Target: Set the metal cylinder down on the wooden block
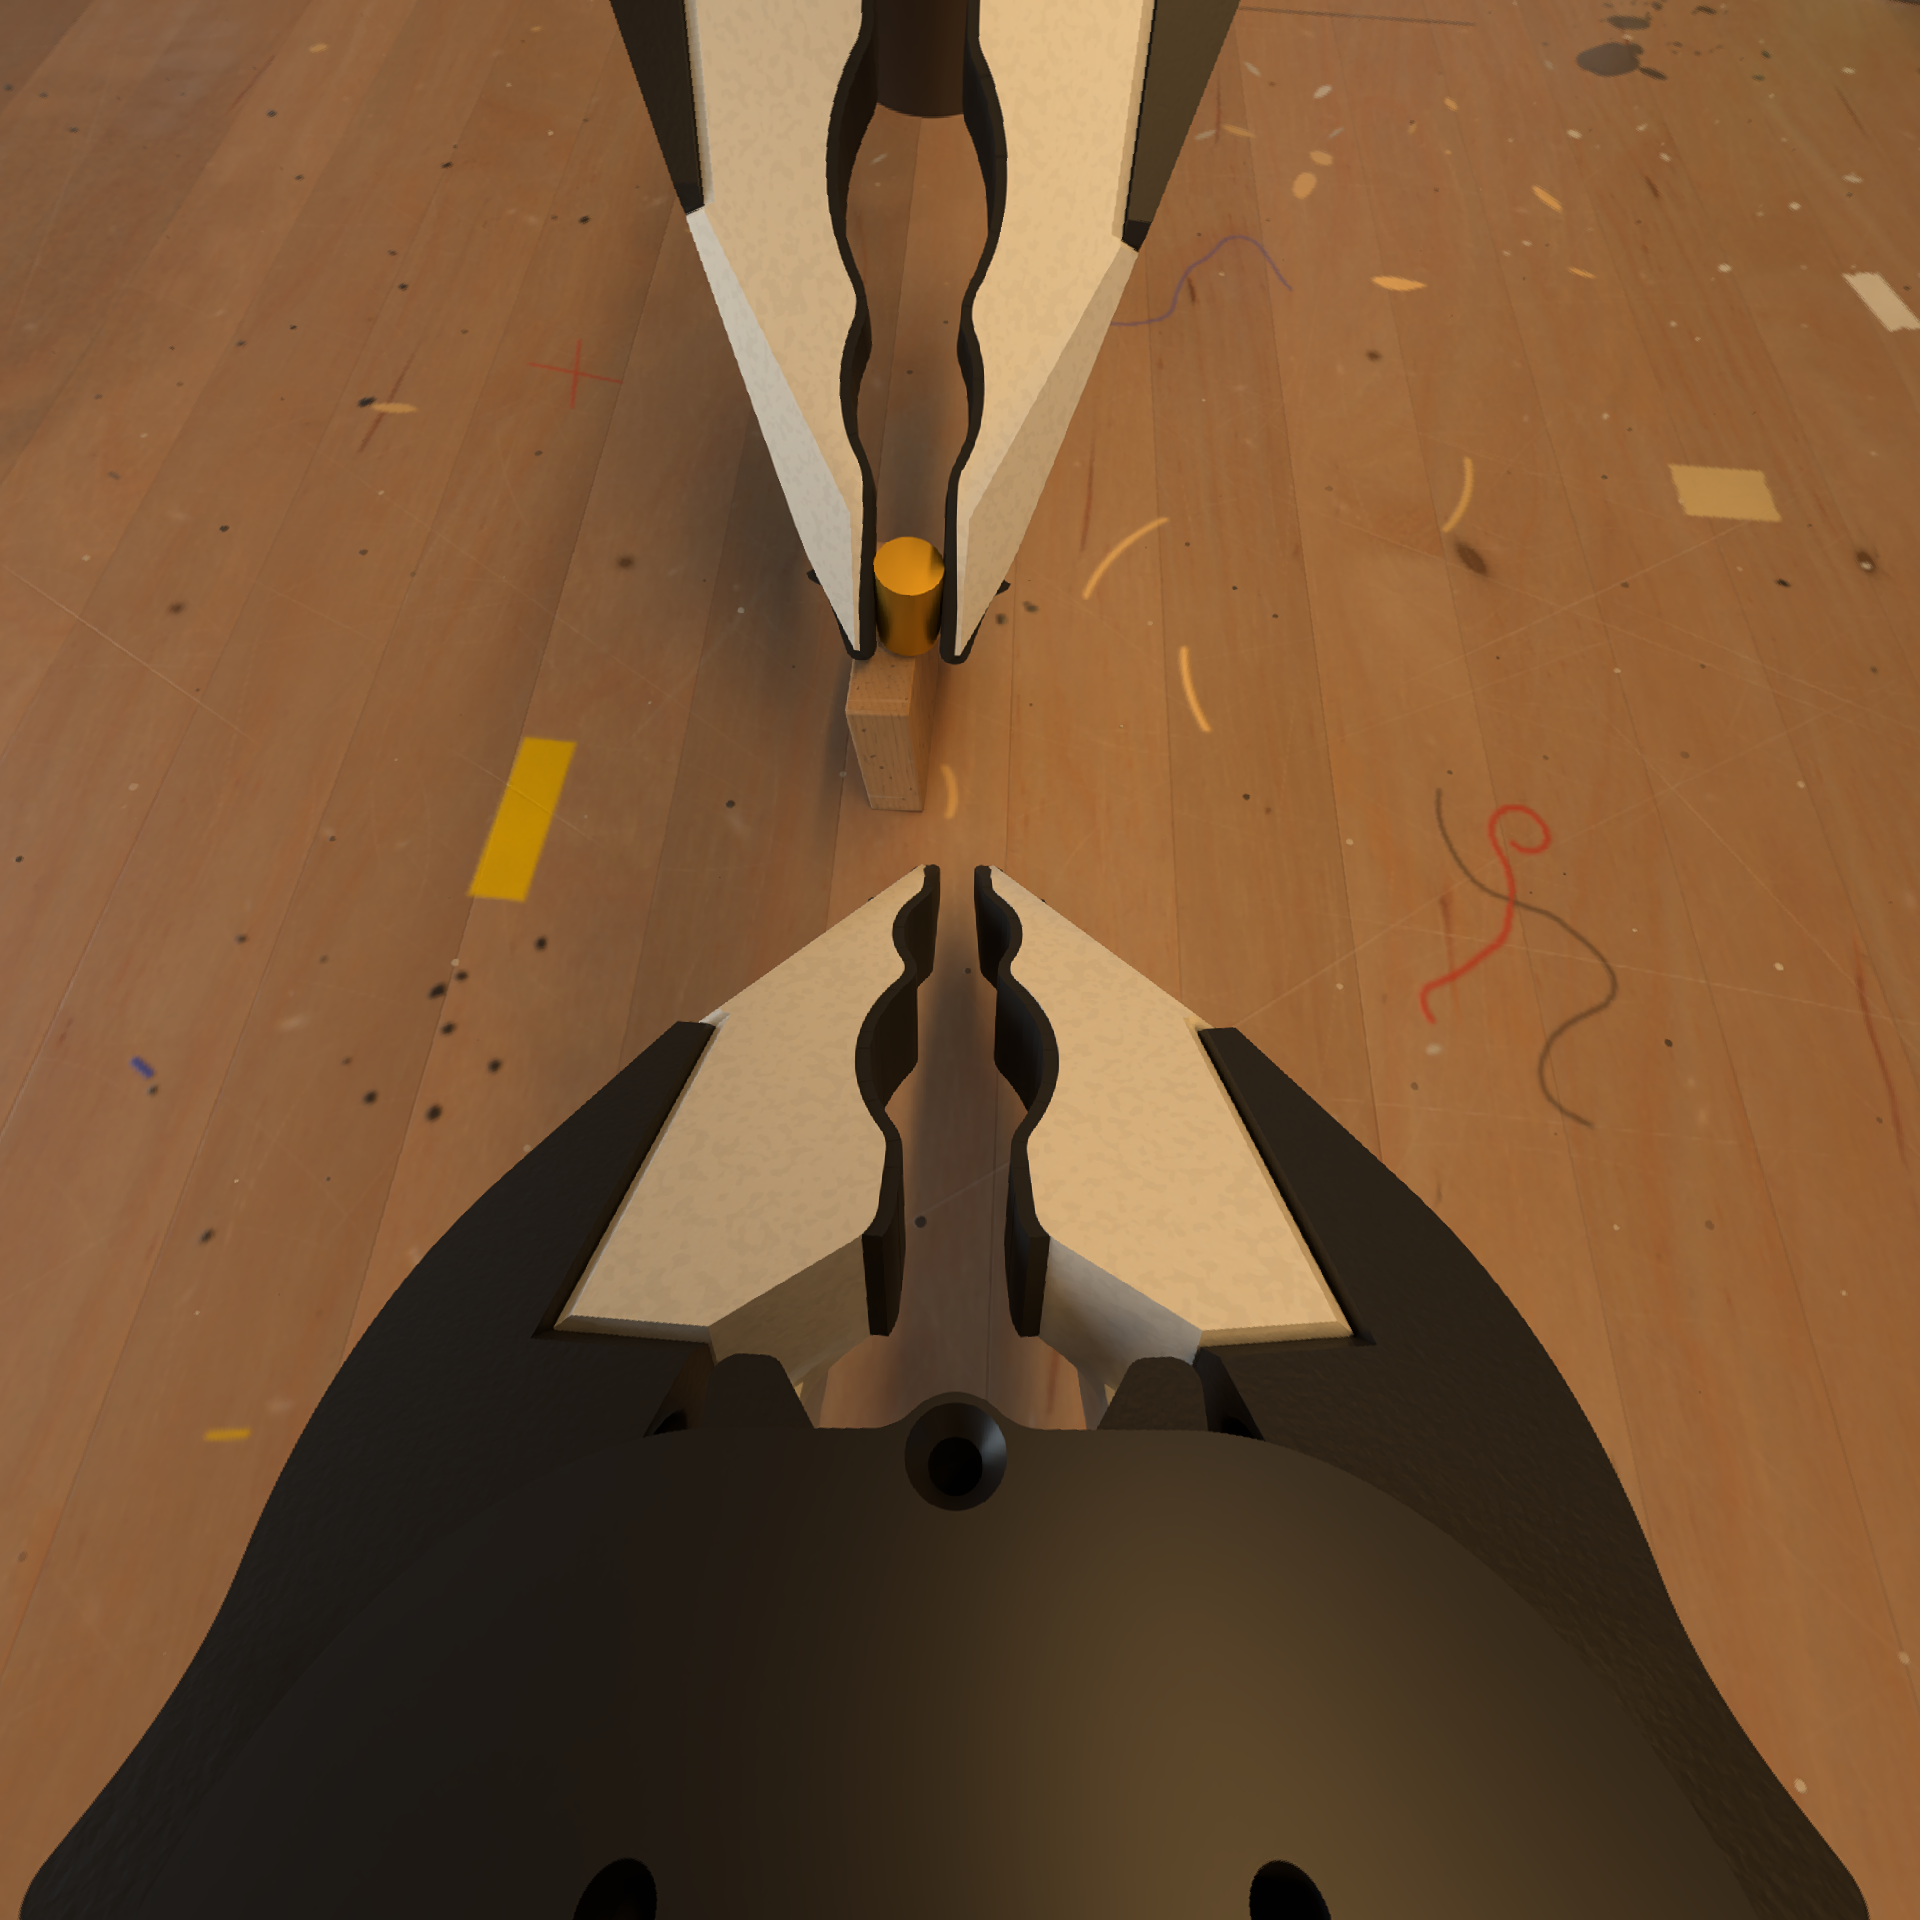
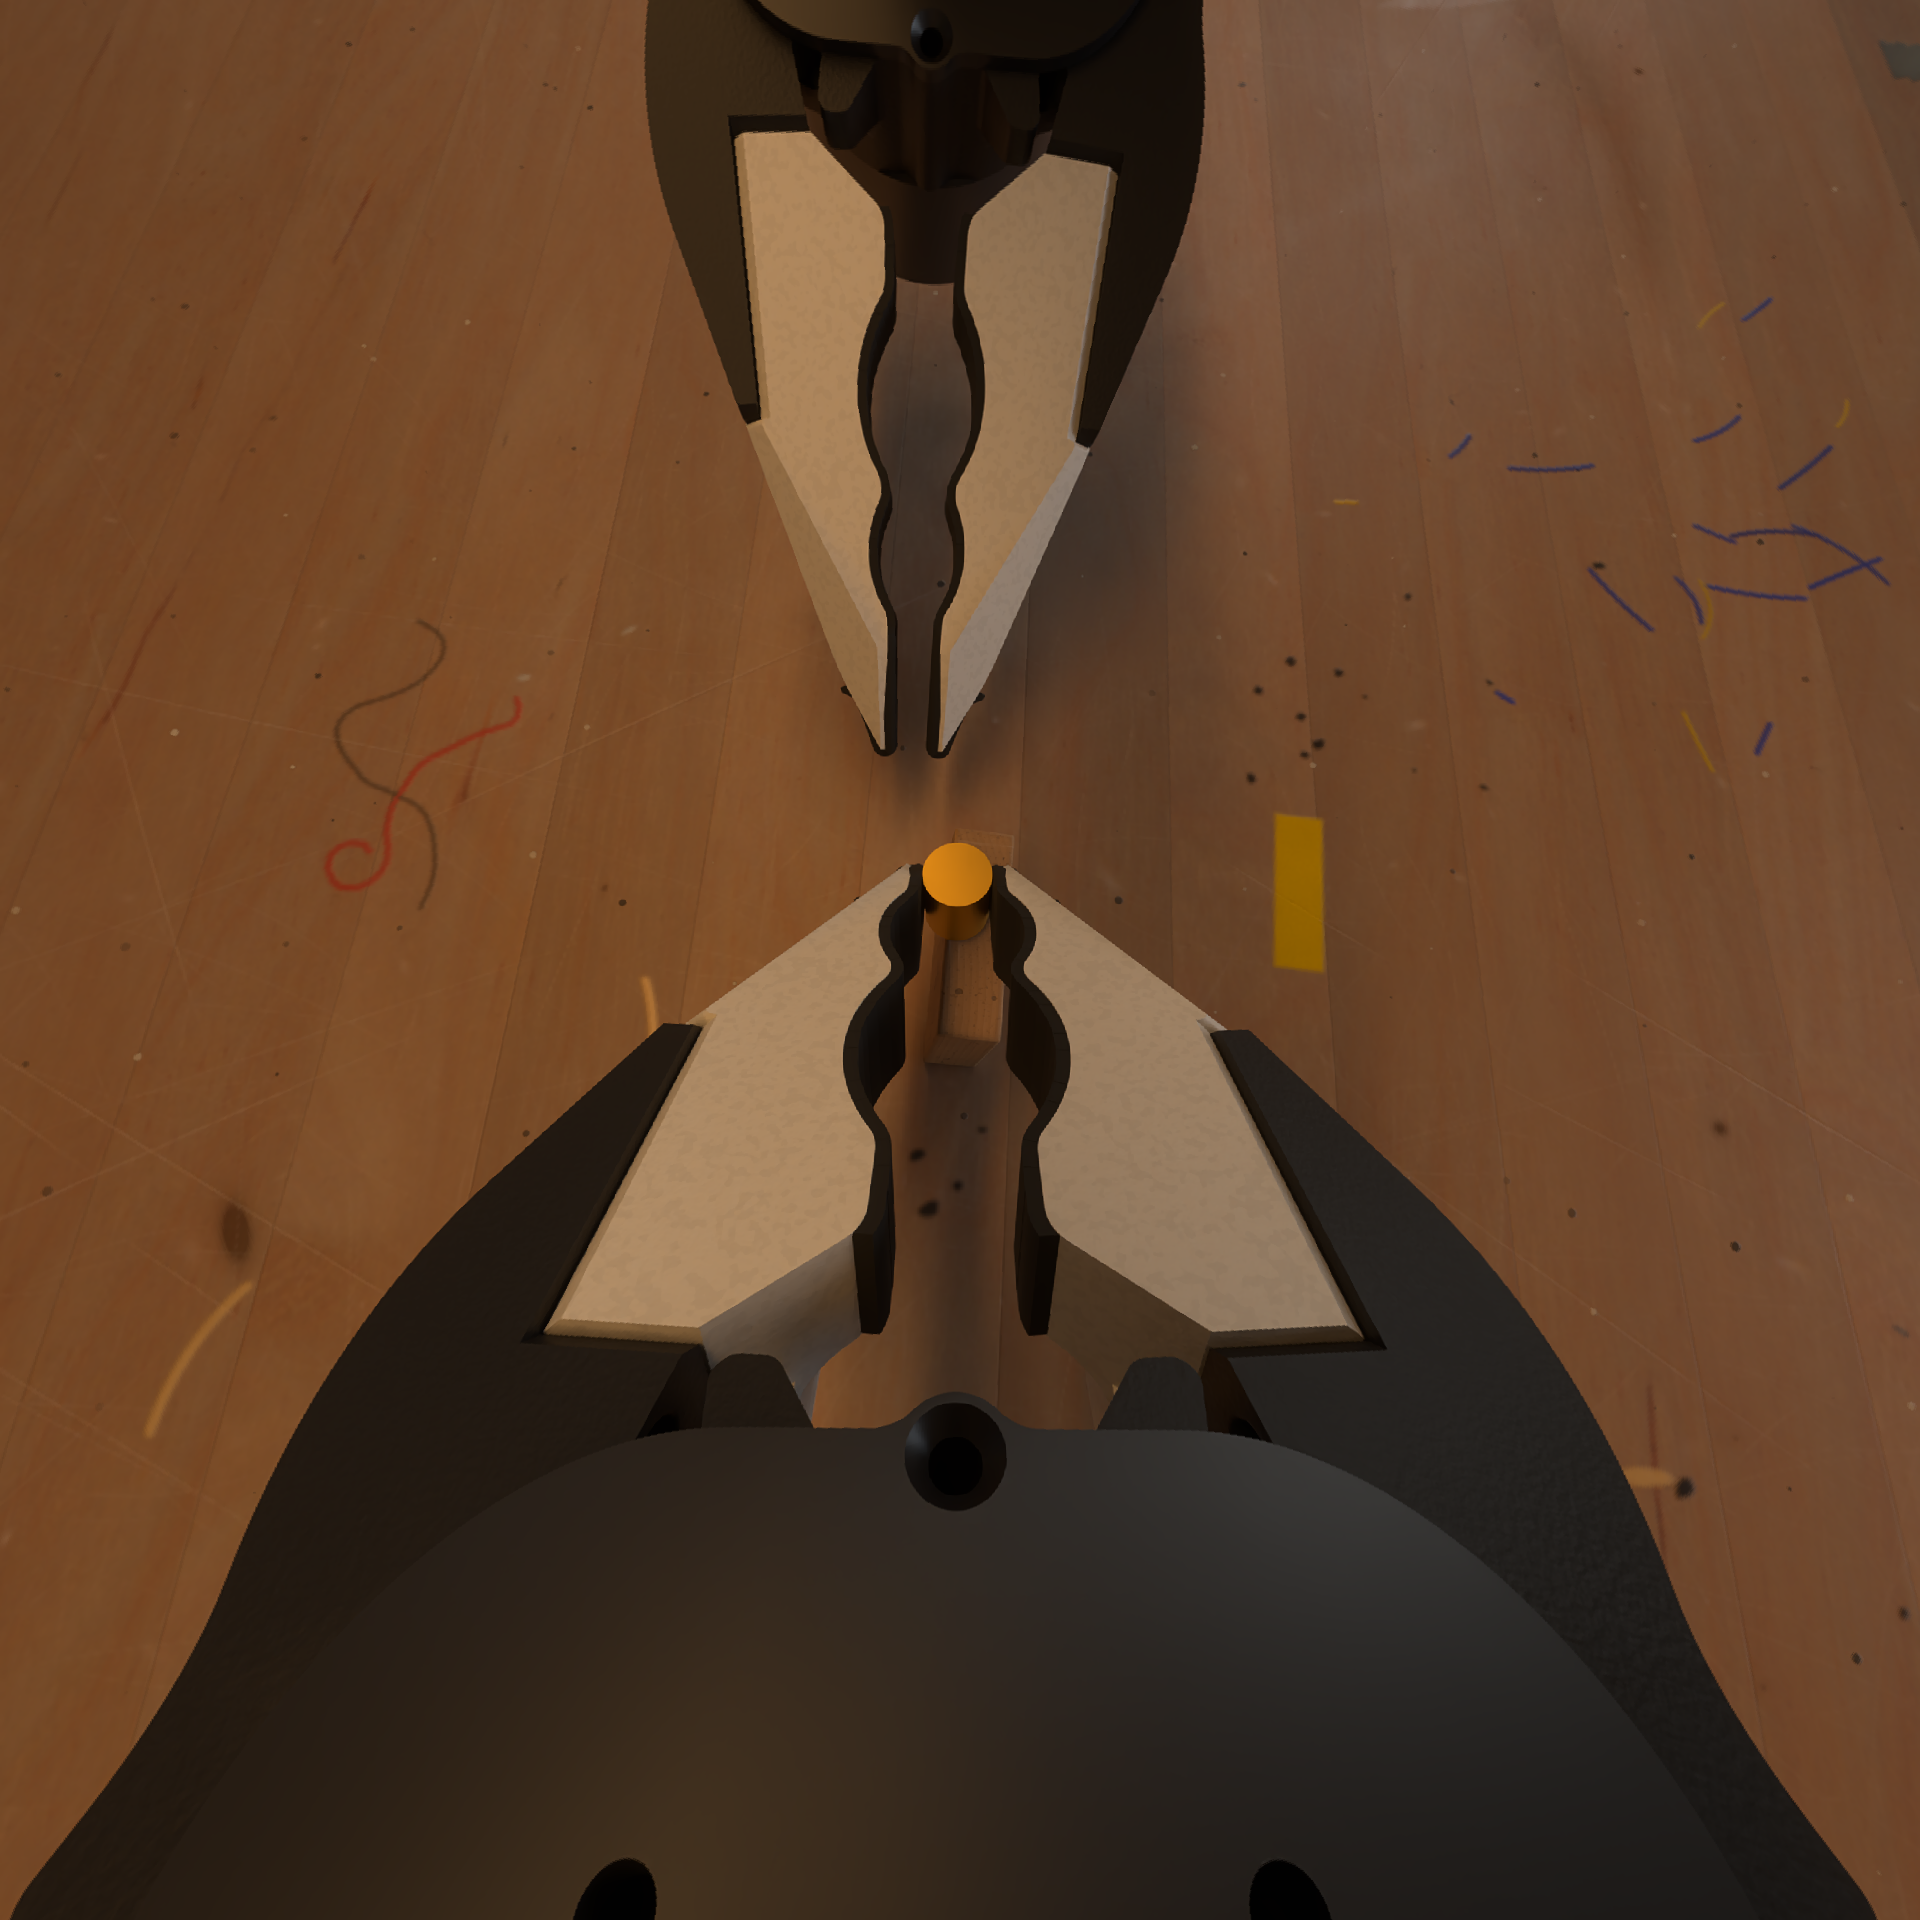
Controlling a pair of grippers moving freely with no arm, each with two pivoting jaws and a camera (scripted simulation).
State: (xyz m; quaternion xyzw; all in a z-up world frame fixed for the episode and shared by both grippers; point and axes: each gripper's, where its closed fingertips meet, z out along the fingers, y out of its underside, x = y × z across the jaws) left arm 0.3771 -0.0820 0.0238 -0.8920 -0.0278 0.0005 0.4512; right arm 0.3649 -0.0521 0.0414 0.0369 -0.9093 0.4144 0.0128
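A small golden metal cylinder (image 1: pixel 907 594) stands upright between the fingertips of my right gripper (image 1: pixel 907 649), which reaches in from the far side in the left wrist view. In the right wrist view the right gripper (image 2: pixel 956 883) is shut on the cylinder (image 2: pixel 956 873). A pale wooden block (image 1: pixel 886 743) lies directly under it, also visible in the right wrist view (image 2: pixel 968 1013). I cannot tell whether the cylinder touches the block. My left gripper (image 1: pixel 956 873) is empty, its jaws nearly together, just short of the block's near end, and faces the right gripper (image 2: pixel 912 748).
The surface is a wooden plank tabletop (image 1: pixel 312 623) with specks and scribbles. A yellow tape strip (image 1: pixel 522 819) lies left of the block, also seen in the right wrist view (image 2: pixel 1299 891). Red and black squiggles (image 1: pixel 1507 914) and a tan patch (image 1: pixel 1723 491) lie to the right.
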